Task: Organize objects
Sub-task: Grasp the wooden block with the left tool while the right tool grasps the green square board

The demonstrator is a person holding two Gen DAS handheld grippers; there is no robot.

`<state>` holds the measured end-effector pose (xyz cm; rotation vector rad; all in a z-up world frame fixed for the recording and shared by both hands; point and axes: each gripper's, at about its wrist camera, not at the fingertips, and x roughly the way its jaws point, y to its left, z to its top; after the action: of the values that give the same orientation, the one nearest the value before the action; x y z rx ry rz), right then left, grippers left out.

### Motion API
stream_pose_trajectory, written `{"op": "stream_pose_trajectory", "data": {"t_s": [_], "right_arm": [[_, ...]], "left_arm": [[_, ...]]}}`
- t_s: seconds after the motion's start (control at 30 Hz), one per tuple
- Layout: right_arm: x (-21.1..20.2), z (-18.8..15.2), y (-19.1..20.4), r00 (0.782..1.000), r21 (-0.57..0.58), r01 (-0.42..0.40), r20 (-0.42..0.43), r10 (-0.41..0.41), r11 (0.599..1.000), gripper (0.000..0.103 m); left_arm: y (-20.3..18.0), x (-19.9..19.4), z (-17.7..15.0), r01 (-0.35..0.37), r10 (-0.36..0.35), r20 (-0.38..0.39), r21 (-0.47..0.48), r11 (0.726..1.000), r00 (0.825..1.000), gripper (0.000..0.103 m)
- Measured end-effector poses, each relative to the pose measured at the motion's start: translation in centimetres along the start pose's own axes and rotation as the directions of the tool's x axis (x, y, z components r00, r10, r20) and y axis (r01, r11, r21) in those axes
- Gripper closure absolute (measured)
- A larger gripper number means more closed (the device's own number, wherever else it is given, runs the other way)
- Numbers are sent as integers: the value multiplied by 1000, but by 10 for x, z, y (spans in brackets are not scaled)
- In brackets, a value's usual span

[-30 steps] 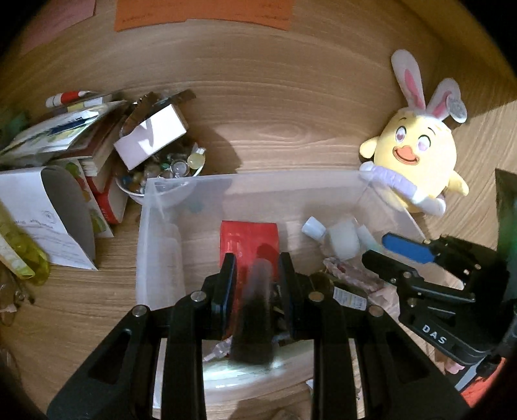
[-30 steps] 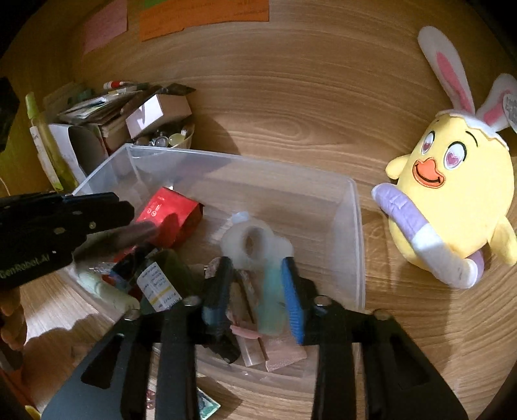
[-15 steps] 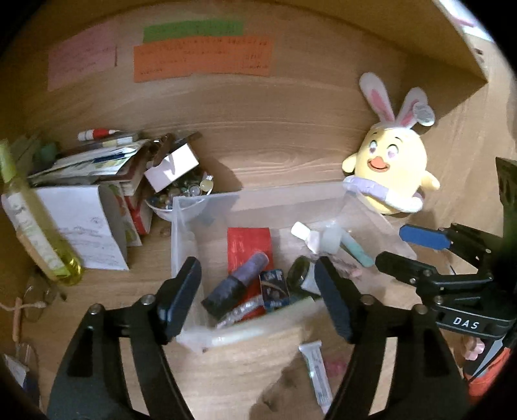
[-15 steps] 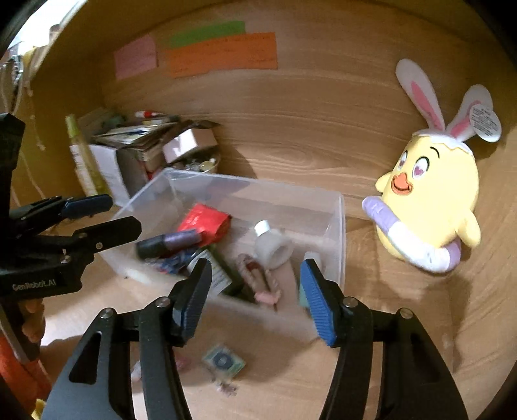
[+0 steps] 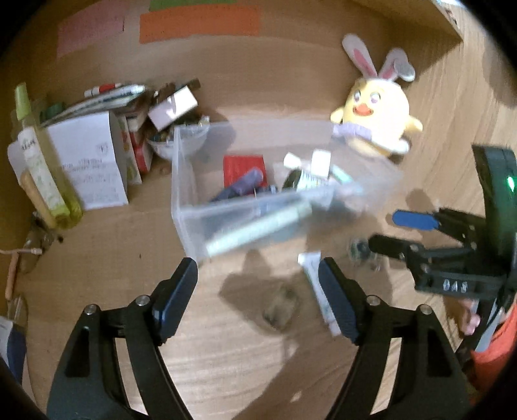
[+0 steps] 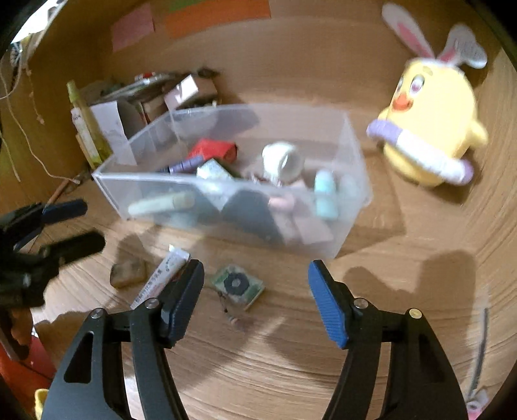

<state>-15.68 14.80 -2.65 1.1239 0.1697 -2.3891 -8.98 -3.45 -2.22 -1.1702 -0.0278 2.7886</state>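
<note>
You are holding the left gripper [image 5: 258, 295] above the wooden bench [image 5: 226, 355] with its fingers [image 5: 176, 295] spread wide apart and gripping nothing, pointed toward the near wall of the clear plastic bin [image 5: 194, 226]. You are keeping the right gripper [image 6: 255, 302] at a similar height off to the side, its blue-padded fingers [image 6: 326, 307] likewise standing wide apart and empty, aimed at the bin [image 6: 352, 200] from the other end; each gripper is showing at the edge of the other's view. The bin is sitting in the middle of the bench, holding a red packet [image 6: 213, 150], a dark purple bottle [image 5: 240, 187], a white roll of tape [image 6: 284, 160], a pale green tube [image 6: 161, 203] and other blurred small items. On the bare wood just in front of the bin are lying a white tube [image 6: 161, 278], a brownish stone-like lump [image 6: 127, 271] and a small green square packet [image 6: 239, 286]. A yellow chick plush with bunny ears [image 5: 374, 116] is sitting beside the bin's far right corner. To the left, a stack of boxes and papers [image 5: 93, 158] and a yellow-green bottle [image 5: 42, 168] are crowding the bench, and orange [image 5: 198, 22] and pink sticky notes [image 5: 90, 30] are hanging on the wooden back wall.
</note>
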Motion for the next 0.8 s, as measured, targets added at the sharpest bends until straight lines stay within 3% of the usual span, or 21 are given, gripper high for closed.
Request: {"op": "stream_pose_trajectory", "data": {"t_s": [0.17, 0.23, 0.3, 0.57, 0.8], "right_arm": [[19, -2, 9, 999, -9, 7, -43, -7, 1000, 41], [24, -1, 13, 999, -18, 13, -53, -14, 1000, 49], [29, -2, 16, 998, -26, 5, -70, -7, 1000, 65], [23, -4, 14, 999, -41, 18, -38, -20, 999, 65], [-6, -7, 3, 999, -22, 32, 26, -31, 999, 65]], "left_arm": [[-5, 14, -17, 10, -10, -57, 0, 1000, 998, 26], [-7, 18, -20, 2, -1, -67, 10, 1000, 998, 26], [-10, 19, -21, -11, 13, -67, 24, 1000, 998, 31], [-15, 32, -23, 27, -23, -123, 34, 999, 992, 67], [-15, 28, -25, 22, -18, -107, 36, 999, 994, 77]]}}
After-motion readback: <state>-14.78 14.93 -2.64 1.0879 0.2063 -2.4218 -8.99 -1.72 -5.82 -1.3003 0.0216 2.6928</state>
